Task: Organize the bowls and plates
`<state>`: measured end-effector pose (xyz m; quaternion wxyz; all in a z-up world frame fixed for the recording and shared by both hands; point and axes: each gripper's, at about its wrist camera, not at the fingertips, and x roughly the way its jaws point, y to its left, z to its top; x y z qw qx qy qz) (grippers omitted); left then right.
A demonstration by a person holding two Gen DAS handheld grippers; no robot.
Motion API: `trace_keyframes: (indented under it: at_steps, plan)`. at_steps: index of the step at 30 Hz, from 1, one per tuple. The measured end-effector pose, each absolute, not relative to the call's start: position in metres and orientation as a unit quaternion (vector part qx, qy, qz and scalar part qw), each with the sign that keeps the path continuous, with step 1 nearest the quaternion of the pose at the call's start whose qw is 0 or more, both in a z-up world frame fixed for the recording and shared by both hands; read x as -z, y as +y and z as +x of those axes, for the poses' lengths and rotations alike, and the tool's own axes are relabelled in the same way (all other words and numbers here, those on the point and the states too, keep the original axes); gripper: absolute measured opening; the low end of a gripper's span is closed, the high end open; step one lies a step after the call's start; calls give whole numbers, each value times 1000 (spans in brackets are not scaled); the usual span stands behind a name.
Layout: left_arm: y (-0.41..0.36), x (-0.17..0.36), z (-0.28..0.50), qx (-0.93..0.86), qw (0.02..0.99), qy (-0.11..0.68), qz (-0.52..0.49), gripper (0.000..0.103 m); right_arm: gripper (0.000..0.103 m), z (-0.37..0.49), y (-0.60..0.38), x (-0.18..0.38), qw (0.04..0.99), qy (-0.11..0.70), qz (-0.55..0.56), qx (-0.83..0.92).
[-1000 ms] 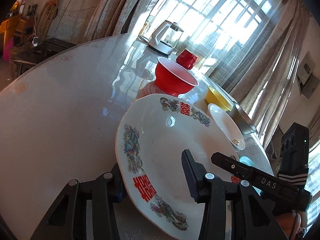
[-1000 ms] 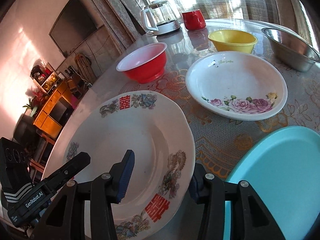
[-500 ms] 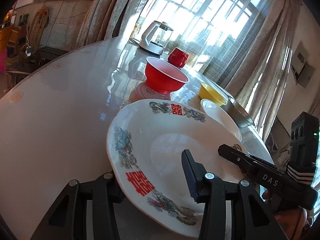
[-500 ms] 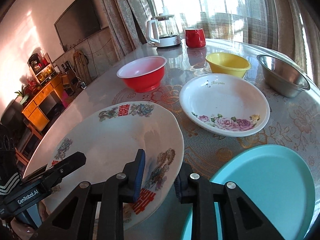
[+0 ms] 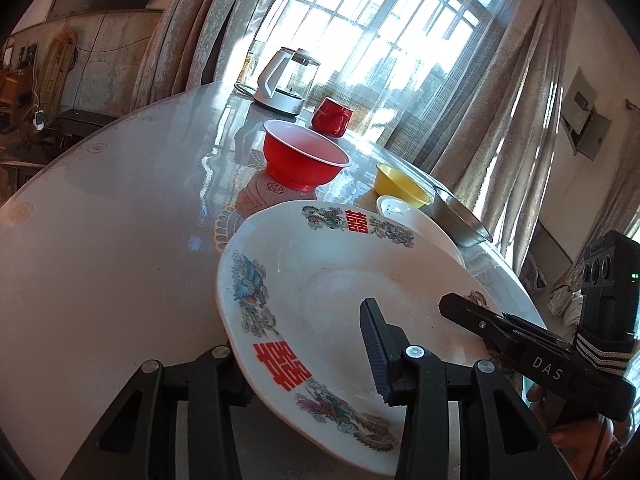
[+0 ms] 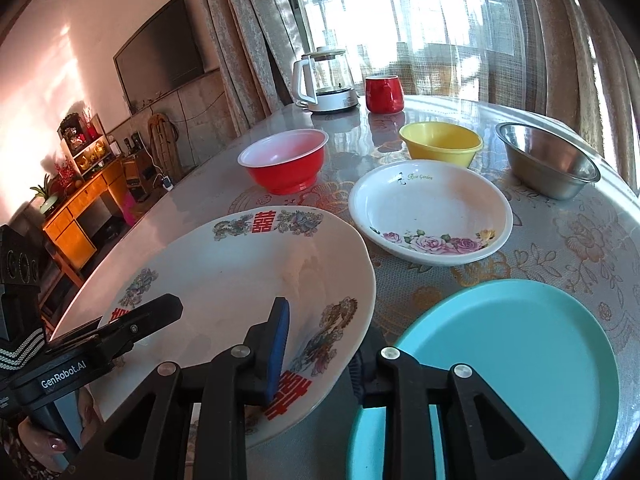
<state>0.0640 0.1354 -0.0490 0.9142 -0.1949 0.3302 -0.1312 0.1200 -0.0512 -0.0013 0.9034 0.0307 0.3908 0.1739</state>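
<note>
A large white plate with red characters and dragon patterns is held tilted above the table by both grippers. My left gripper is shut on its left rim. My right gripper is shut on its right rim. A teal plate lies on the table to the right. A white rose plate, a red bowl, a yellow bowl and a steel bowl stand farther back.
A glass kettle and a red mug stand at the far edge of the round table. Curtains and a window lie behind. A cabinet and a wall TV stand at the left.
The right gripper has closed on the plate's rim. The plate has lifted off the table and tilted, held between both grippers.
</note>
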Motion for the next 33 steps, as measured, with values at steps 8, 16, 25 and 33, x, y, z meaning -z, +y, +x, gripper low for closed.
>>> trace_keyframes:
  at_steps: [8,16,25,33]
  plan:
    - [115,39,54,136,930,314,-137,43,27,107,-58,-11,911,374,33,-170]
    - [77,42,51,171,922,324,-130,44,27,86,-88,-18,918,364,31,-156]
    - [21,33,47,211,916,328,-90,44,27,64,-139,-18,919,370,60,-123]
    - [-25,33,48,242,905,344,-61,44,27,53,-184,-13,920,374,82,-78]
